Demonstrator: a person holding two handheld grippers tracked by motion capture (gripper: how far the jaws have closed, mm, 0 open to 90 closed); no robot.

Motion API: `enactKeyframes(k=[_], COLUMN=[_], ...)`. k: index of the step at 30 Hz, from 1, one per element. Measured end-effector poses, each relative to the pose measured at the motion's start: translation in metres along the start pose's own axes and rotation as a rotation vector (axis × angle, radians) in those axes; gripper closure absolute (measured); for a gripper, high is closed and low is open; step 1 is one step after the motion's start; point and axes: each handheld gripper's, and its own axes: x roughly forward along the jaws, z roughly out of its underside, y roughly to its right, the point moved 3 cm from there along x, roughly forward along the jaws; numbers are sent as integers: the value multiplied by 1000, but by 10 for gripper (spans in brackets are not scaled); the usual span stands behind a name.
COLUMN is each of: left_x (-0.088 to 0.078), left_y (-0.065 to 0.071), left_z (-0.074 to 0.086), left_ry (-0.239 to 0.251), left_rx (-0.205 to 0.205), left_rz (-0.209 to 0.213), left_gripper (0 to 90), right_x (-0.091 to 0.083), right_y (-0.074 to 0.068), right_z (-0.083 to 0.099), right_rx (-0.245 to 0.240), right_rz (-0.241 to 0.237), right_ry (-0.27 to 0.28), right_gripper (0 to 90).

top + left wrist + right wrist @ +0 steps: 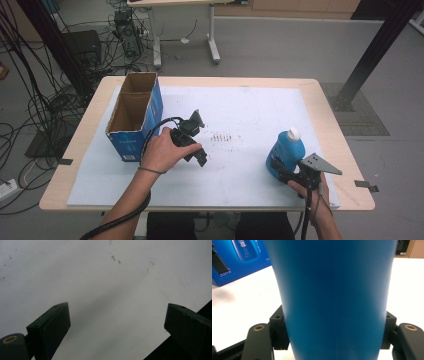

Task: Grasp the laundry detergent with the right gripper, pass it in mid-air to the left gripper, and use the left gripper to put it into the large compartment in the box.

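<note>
- Blue bottle (pixel 286 150) with a white cap stands upright on the white table cover (pixel 240 105), near its right front edge.
- Right gripper (pixel 278 169): jaws pressed against both sides of the bottle's lower body.
- Left gripper (pixel 196 134): jaws wide apart, nothing between them, above the cover.
- Open blue cardboard box (pixel 134 116) stands at the left, well apart from the bottle.

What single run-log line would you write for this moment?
right hand-held gripper: shut on blue bottle, upright on white mat | left hand-held gripper: open, holding nothing | cardboard box: open at the top
</note>
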Motion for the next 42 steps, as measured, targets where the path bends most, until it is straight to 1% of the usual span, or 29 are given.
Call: enactKeyframes(k=[8,14,16,23,30,42], left_x=[2,1,0,2,2,2], left_y=[0,1,0,0,0,0], left_z=[0,-1,-1,-1,-1,-1], left_ry=[-3,-1,-1,-2,-4,0], left_rx=[4,0,5,0,-2,-4], left_rz=[6,3,6,5,5,5], left_gripper=[69,69,69,69,69,69], right_x=[-1,-1,-1,-1,-1,-1], right_y=[0,-2,-3,-6,-8,-8], right_z=[1,1,1,4,5,7], right_rx=[-1,-17,-28,-42,-46,-51], right_rz=[4,13,16,29,38,39], right_ry=[7,10,11,20,26,34], right_gripper=[381,399,403,414,419,421])
